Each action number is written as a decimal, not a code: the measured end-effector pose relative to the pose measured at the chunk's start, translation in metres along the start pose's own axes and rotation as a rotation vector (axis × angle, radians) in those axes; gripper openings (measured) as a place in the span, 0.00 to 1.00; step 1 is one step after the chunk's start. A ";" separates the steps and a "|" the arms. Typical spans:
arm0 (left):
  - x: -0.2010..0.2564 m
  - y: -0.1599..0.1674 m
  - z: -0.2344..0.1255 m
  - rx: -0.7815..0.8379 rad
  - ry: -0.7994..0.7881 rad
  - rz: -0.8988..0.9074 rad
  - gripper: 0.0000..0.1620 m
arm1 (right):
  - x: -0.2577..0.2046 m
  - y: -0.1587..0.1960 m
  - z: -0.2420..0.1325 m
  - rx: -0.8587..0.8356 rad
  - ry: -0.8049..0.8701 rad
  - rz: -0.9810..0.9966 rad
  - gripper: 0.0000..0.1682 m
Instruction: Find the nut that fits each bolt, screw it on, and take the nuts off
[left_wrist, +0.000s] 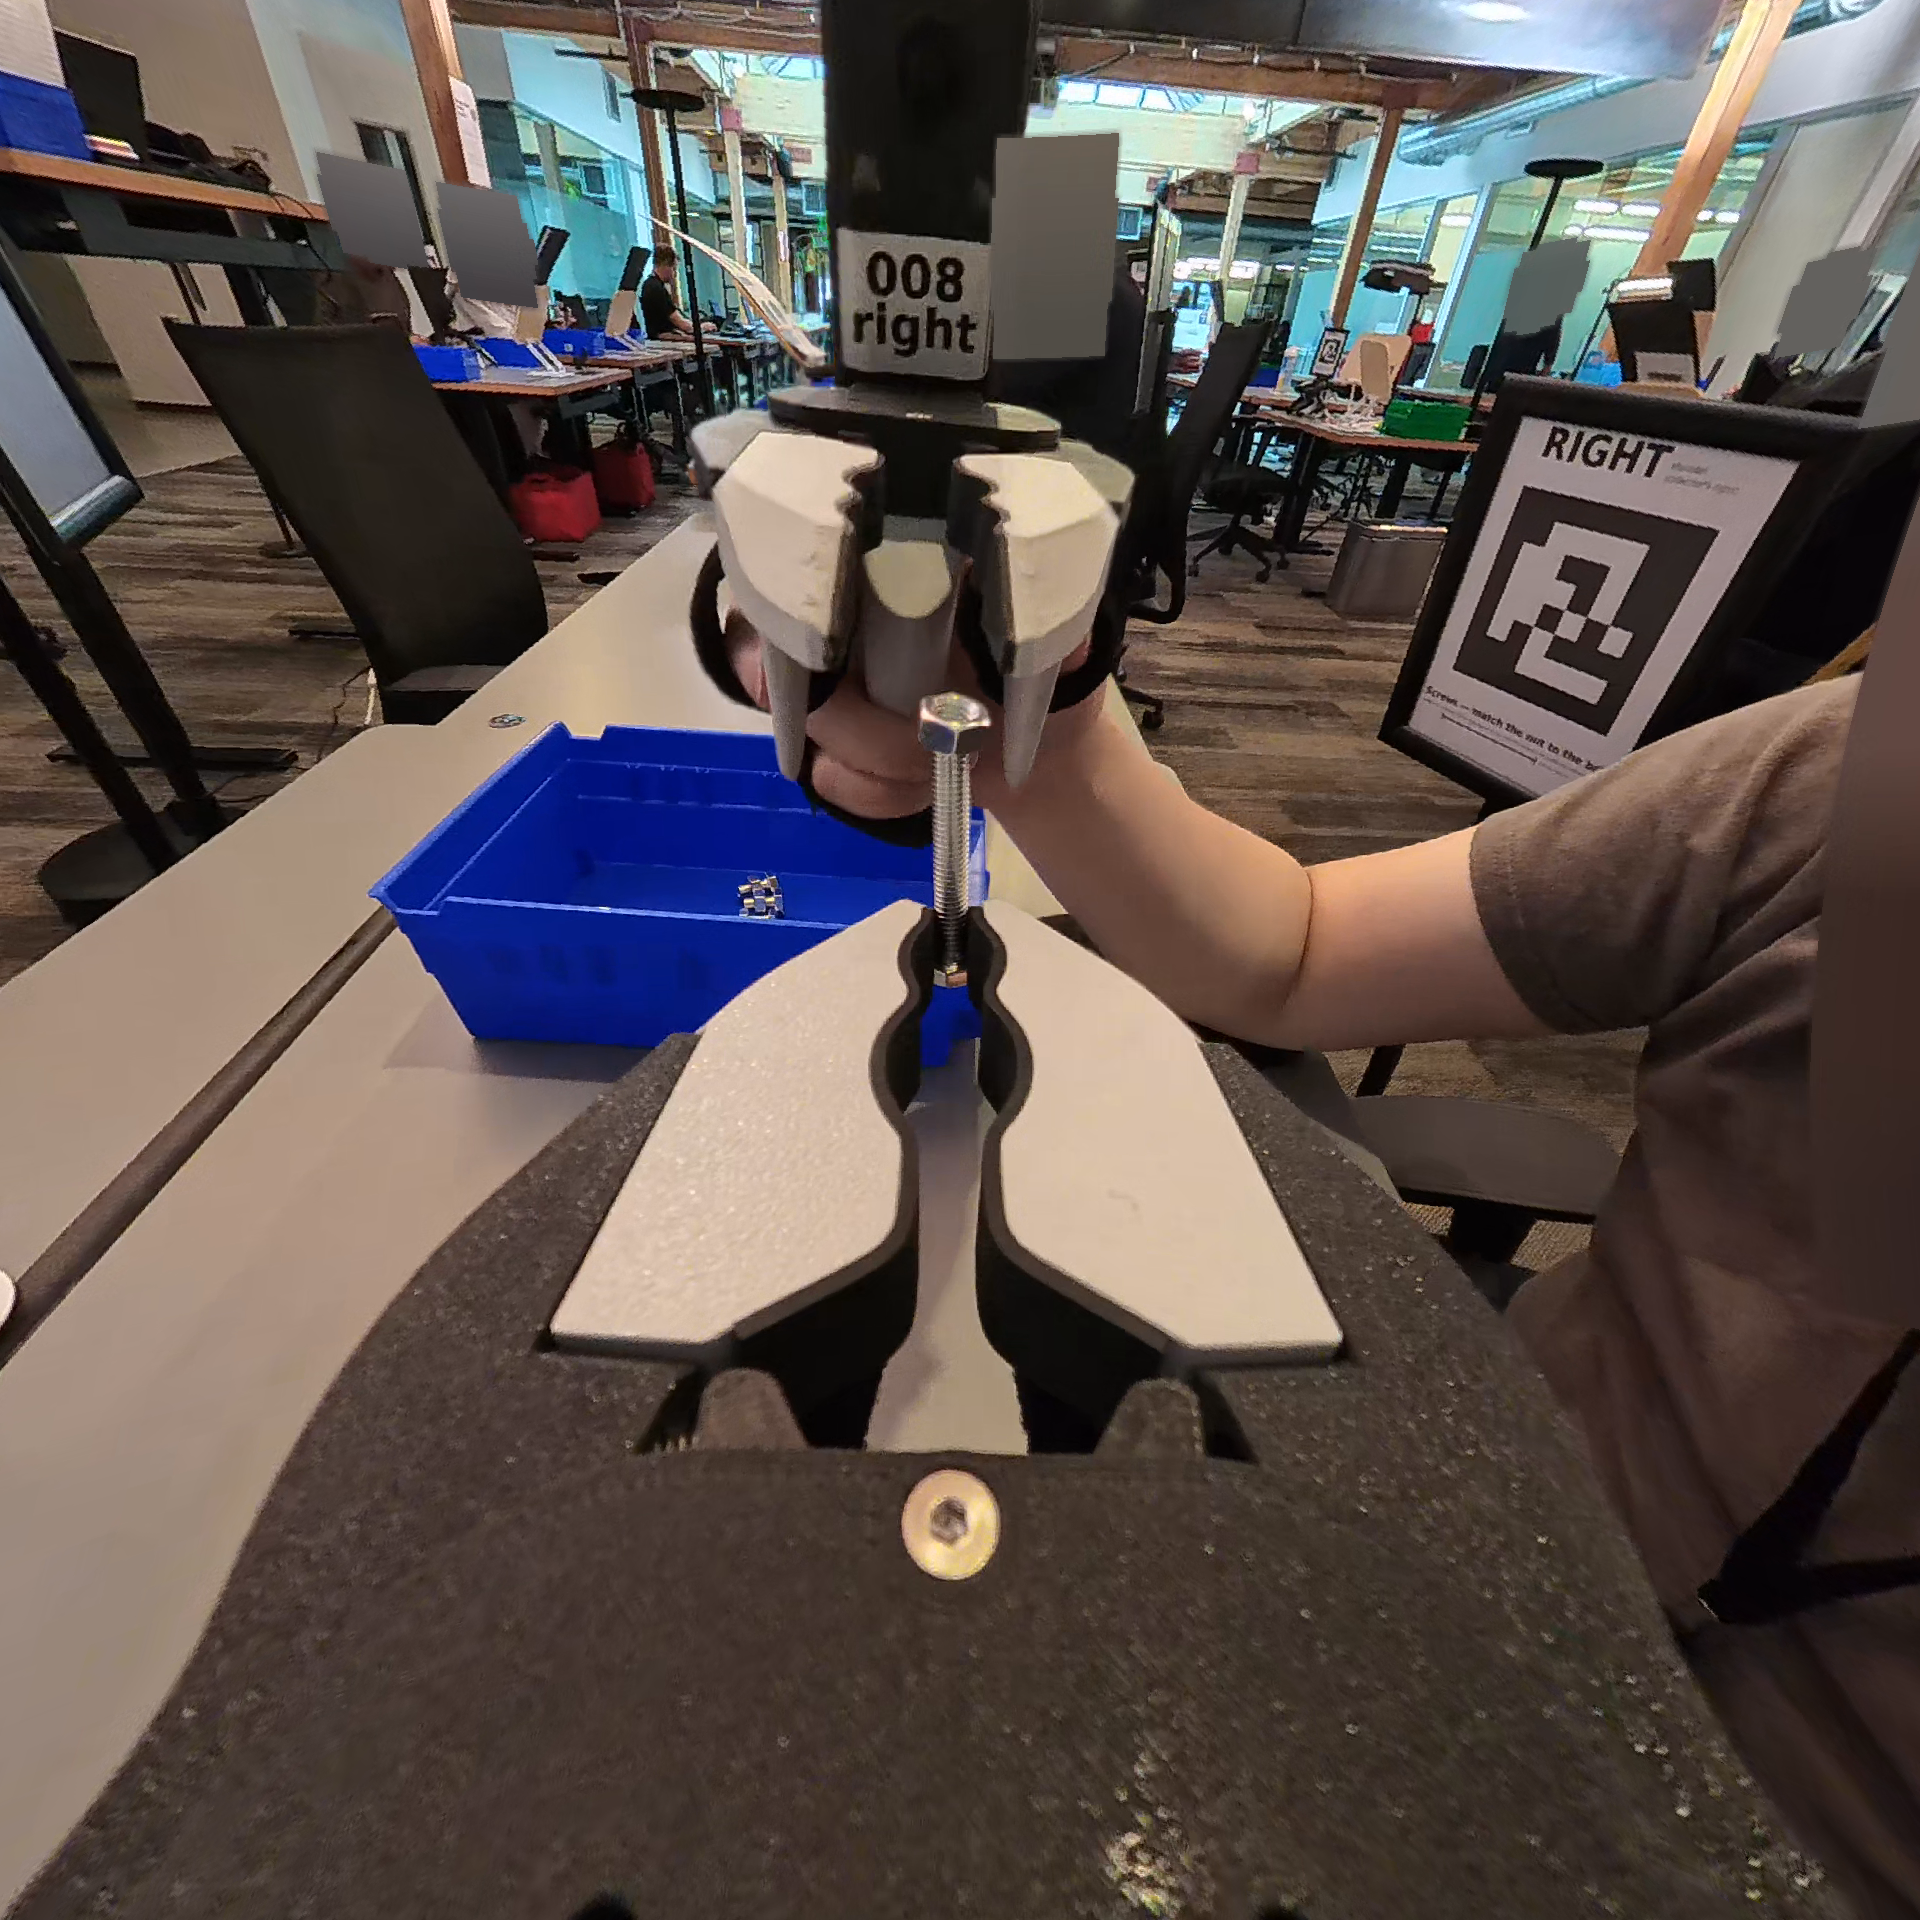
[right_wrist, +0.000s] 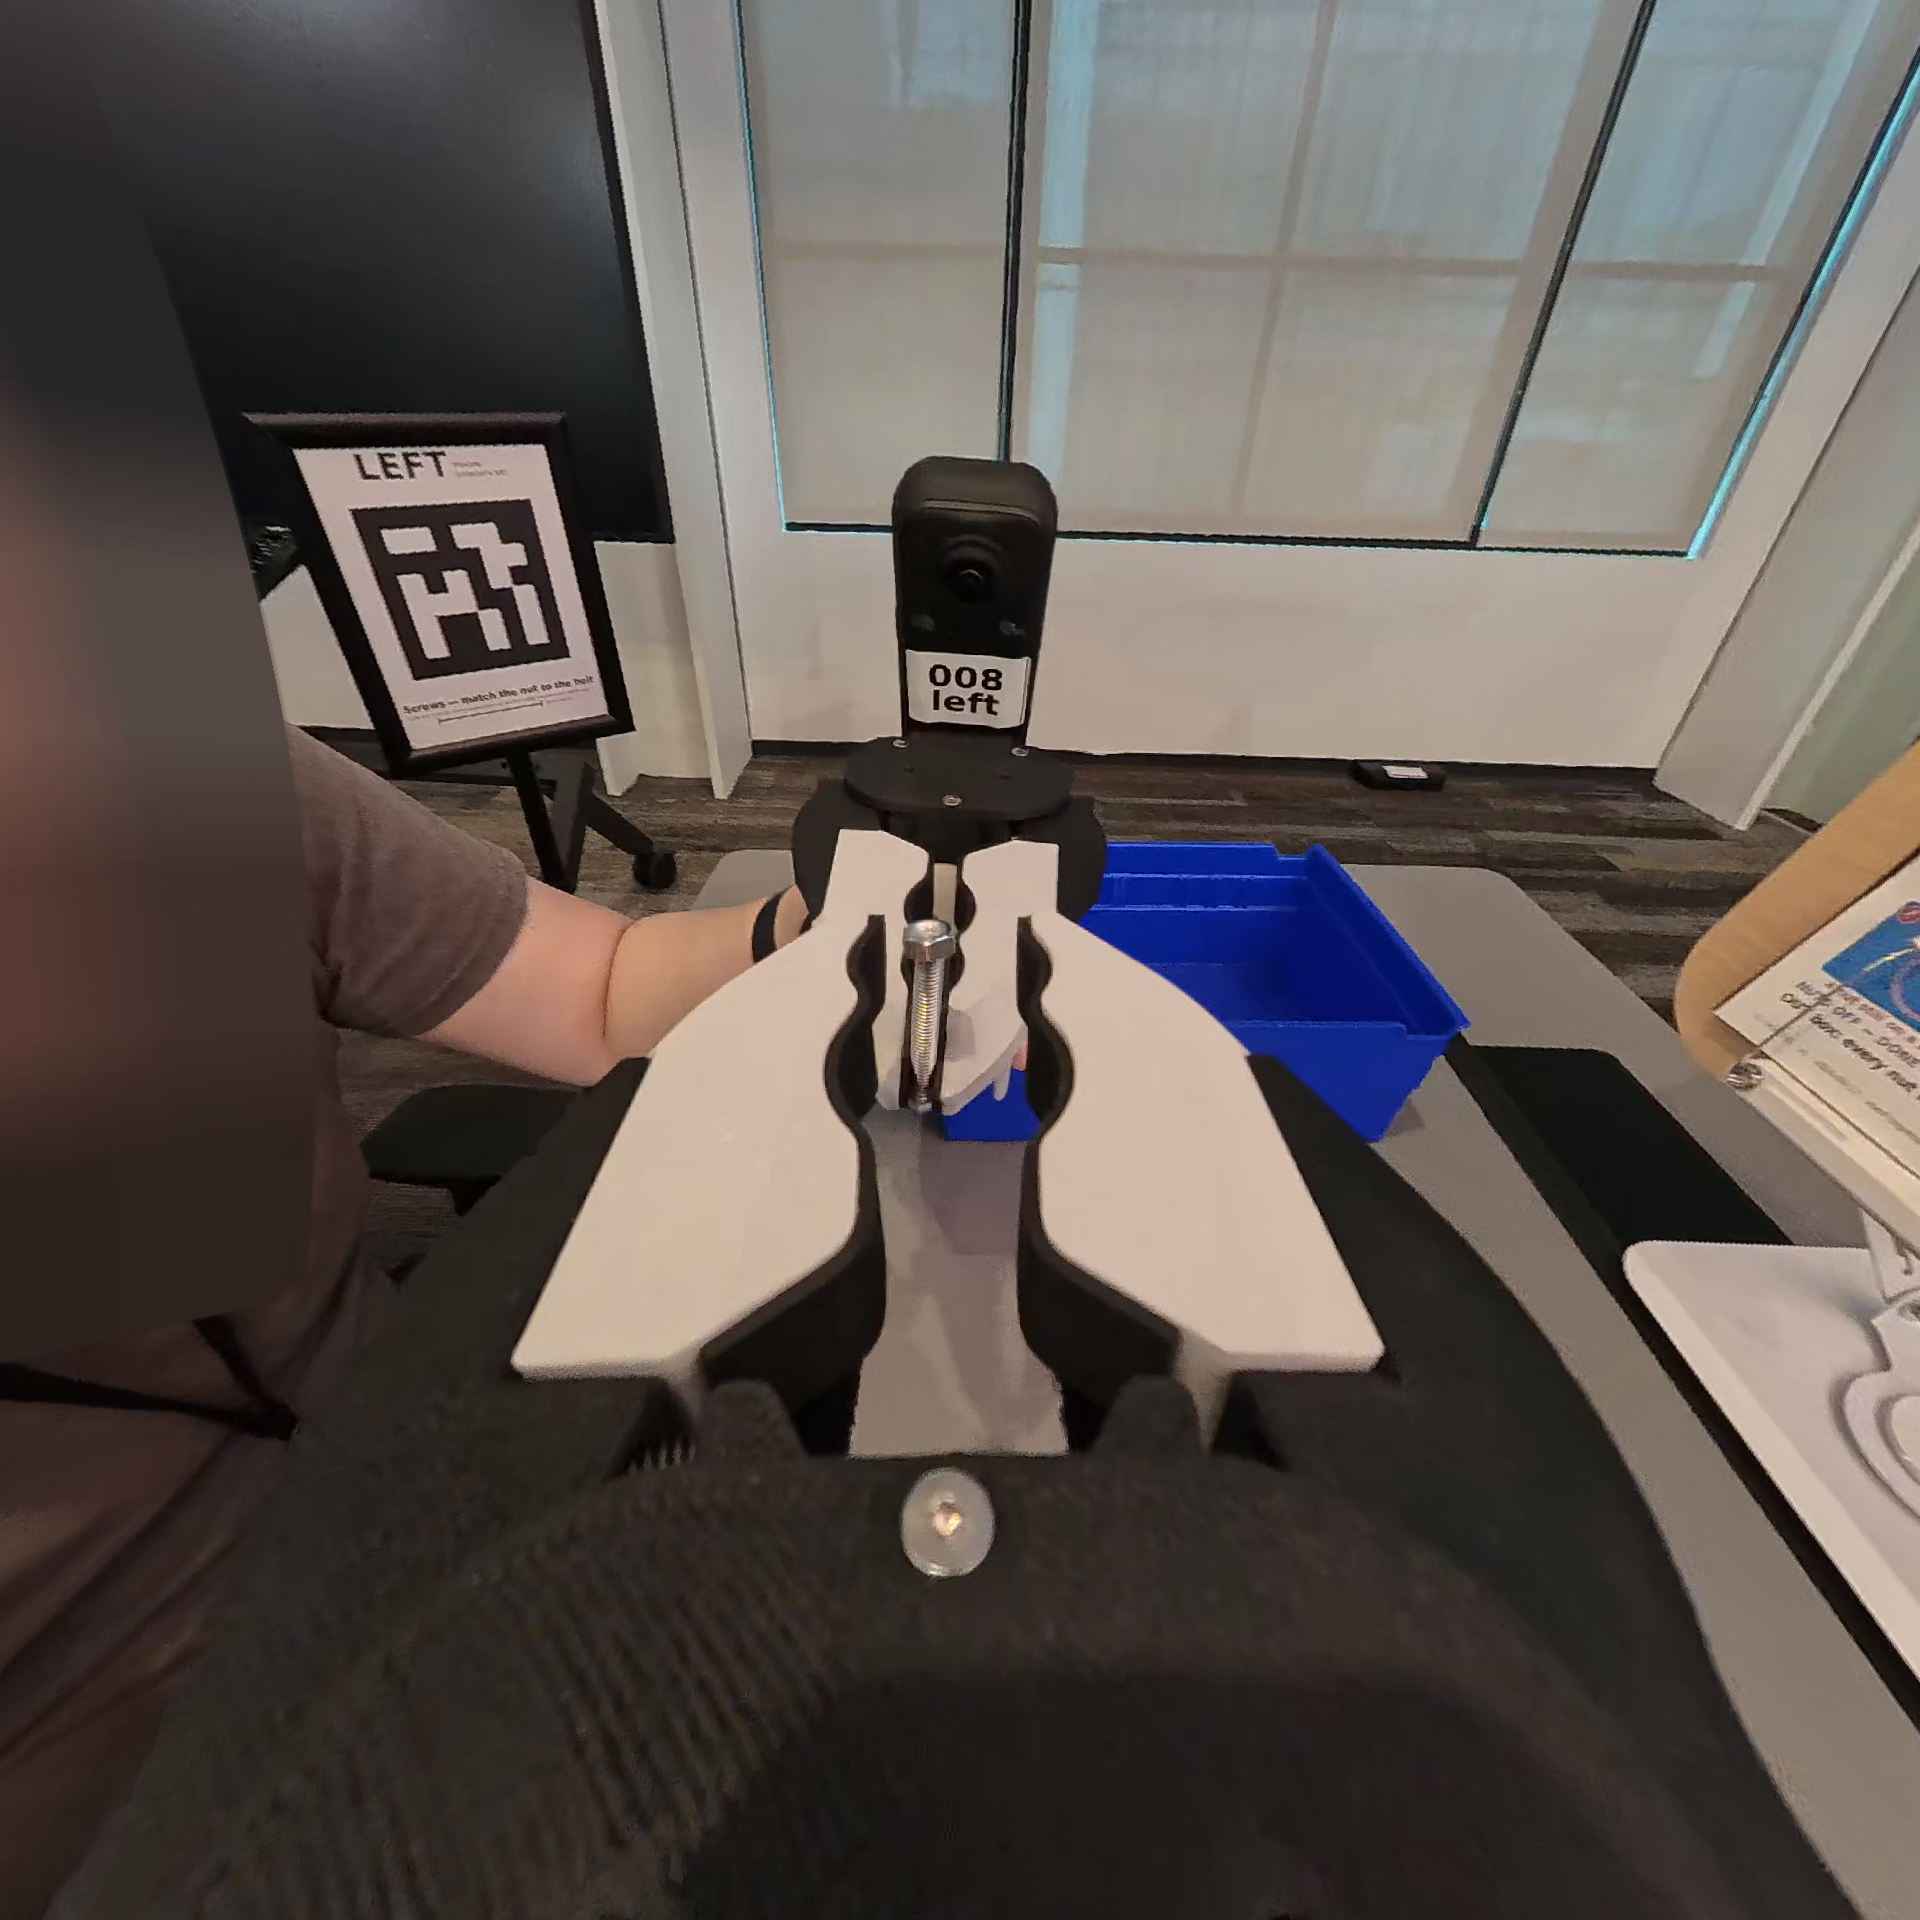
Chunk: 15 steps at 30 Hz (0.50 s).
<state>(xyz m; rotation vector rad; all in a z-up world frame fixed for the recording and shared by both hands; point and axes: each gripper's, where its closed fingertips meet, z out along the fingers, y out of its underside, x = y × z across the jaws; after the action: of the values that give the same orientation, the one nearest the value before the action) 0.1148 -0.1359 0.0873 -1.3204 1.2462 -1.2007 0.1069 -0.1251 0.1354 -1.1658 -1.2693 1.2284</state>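
Two grippers are meeting over the grey table (left_wrist: 208, 1143). The left gripper (left_wrist: 951, 961) is pinching the threaded end of a steel bolt (left_wrist: 953, 821), holding it upright with its hex head on top. The right gripper (right_wrist: 940, 971) is hanging spread apart around the head, gripping nothing. With so thin and ridged a shaft, the bolt could tilt or slip between the smooth pale fingers (left_wrist: 790, 1132). Small shiny nuts (left_wrist: 761, 896) are lying in the blue plastic bin (left_wrist: 520, 987).
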 end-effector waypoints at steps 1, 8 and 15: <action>0.000 0.000 0.001 -0.002 -0.003 0.003 0.03 | -0.001 0.000 0.001 0.006 -0.016 0.009 0.15; 0.004 -0.001 0.002 -0.003 0.000 0.015 0.03 | -0.007 0.002 0.006 0.003 -0.036 -0.006 0.15; 0.006 -0.002 0.001 0.001 0.008 0.009 0.03 | -0.011 0.002 0.008 0.005 -0.053 -0.015 0.13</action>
<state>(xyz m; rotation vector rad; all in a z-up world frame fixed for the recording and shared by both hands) 0.1162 -0.1413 0.0899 -1.3088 1.2557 -1.2014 0.0997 -0.1364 0.1327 -1.1252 -1.3114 1.2582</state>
